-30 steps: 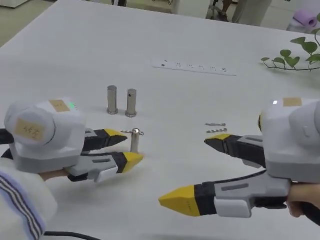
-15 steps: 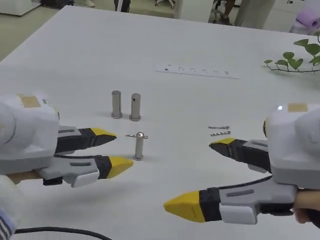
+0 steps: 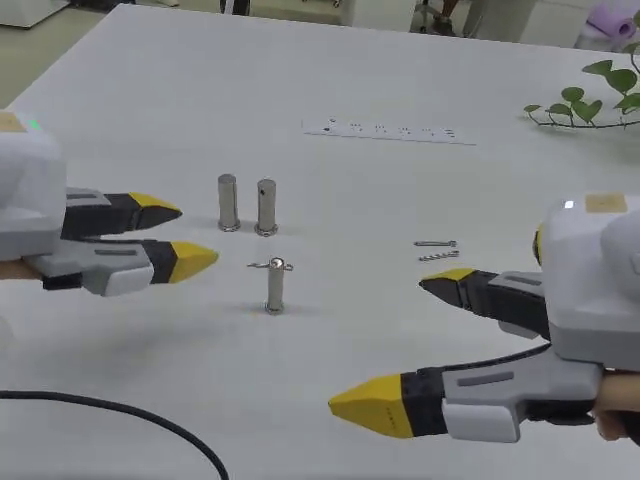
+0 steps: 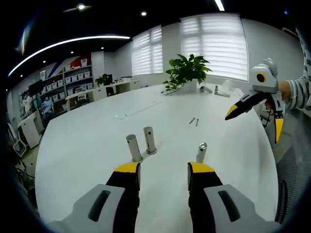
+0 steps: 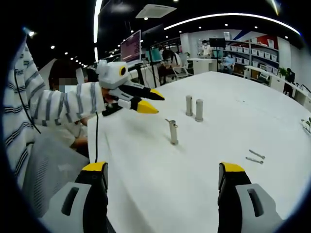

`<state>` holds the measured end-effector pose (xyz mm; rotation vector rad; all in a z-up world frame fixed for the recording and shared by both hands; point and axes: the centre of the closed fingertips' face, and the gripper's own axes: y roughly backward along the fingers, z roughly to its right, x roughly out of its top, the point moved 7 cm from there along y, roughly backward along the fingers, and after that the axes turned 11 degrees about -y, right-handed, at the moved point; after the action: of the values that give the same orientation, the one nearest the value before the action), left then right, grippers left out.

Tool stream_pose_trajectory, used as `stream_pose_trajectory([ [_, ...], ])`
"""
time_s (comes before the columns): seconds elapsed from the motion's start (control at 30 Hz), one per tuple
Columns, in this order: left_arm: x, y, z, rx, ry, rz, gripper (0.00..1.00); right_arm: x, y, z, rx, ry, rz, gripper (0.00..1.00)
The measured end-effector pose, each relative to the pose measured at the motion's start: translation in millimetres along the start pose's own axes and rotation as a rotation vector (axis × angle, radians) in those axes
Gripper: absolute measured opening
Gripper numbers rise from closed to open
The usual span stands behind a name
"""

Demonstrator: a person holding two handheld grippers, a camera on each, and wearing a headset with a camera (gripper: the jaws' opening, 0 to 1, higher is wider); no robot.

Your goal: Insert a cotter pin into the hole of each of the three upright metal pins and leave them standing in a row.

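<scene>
Three upright metal cylinders [image 3: 266, 207], two loose wire cotter pins [image 3: 436, 250], left tool [image 3: 198, 234] parted, right tool [image 3: 377, 344] wide.

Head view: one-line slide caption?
Left gripper and right gripper open; two bare pins behind, nearest pin carrying a cotter pin.

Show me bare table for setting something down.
Free: between the fitted metal pin and the loose cotter pins; between the two plain pins and the power strip. Crowded: the pins by the left tool.
</scene>
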<state>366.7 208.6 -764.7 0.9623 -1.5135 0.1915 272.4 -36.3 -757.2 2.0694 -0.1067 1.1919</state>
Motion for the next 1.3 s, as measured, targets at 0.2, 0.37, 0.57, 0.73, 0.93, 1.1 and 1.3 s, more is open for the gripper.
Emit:
stream_pose_trajectory([
  [0.2,2.7,-16.5,-22.7,0.061,0.039,0.000,0.37,-3.5,2.2,-0.7,-0.005,-0.018,0.006,0.95],
  [0.37,2.5,-34.9,-33.3,0.072,0.069,0.005,0.37,-6.3,3.5,-1.1,-0.010,-0.029,0.010,0.94],
  [0.57,0.8,-57.5,-33.2,0.051,0.055,-0.023,0.36,-6.4,3.3,-1.5,-0.013,-0.046,0.016,0.94],
  [0.73,0.9,-70.2,-35.0,0.047,0.063,-0.022,0.34,-7.4,2.6,-2.4,-0.014,-0.054,0.016,0.94],
  [0.93,-7.0,-76.8,-36.9,0.040,0.072,-0.036,0.30,-8.1,3.6,-0.7,-0.021,-0.064,0.013,0.94],
  [1.1,-11.0,-79.4,-37.6,0.046,0.090,-0.035,0.29,-8.7,4.4,1.1,-0.024,-0.065,0.007,0.94],
  [1.3,-12.3,-81.5,-40.2,0.073,0.088,-0.029,0.20,-9.6,3.1,3.0,-0.024,-0.063,-0.004,0.94],
])
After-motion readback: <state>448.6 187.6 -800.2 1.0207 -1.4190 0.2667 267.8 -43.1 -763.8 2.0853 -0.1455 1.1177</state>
